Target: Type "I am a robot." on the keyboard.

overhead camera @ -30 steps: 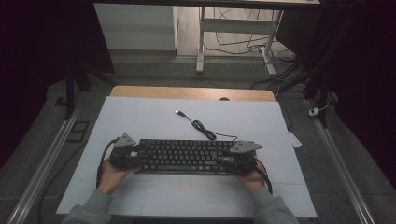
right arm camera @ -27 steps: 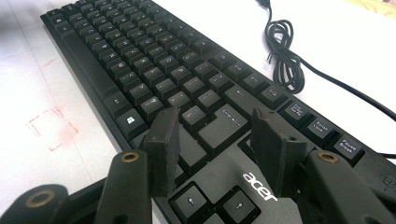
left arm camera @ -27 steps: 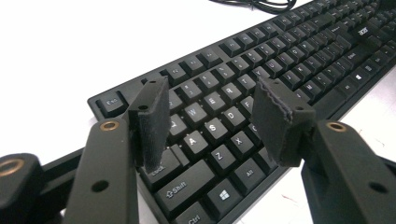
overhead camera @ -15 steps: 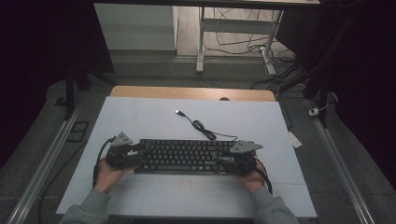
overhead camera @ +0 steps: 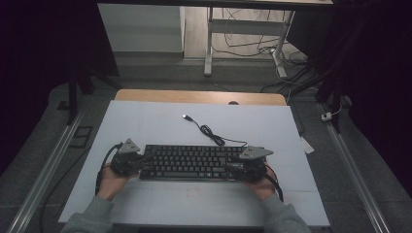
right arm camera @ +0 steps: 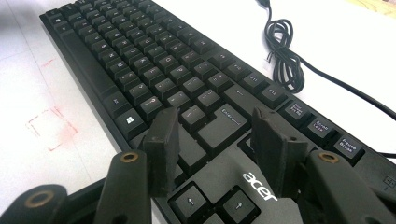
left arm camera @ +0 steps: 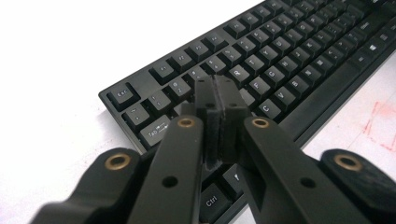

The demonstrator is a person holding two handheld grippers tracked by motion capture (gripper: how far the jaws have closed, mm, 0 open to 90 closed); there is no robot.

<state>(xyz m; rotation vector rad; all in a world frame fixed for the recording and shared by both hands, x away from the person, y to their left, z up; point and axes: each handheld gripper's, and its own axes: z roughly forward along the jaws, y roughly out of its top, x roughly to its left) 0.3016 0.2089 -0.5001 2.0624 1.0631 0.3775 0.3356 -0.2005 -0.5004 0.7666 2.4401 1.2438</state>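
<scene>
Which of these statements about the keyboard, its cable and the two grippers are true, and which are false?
1. The left gripper has its jaws pressed together over the keyboard. True.
2. The right gripper is shut. False: its jaws stand apart above the keys near Enter.
3. The keyboard cable is plugged into something. False: its USB plug lies loose on the table.
4. The keyboard bears the name acer. True.
5. The keyboard is white. False: it is black.

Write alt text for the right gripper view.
The right gripper, jaws open, sits over the Enter and arrow keys of a black Acer keyboard on a white table. Its coiled black cable lies beyond.
</scene>
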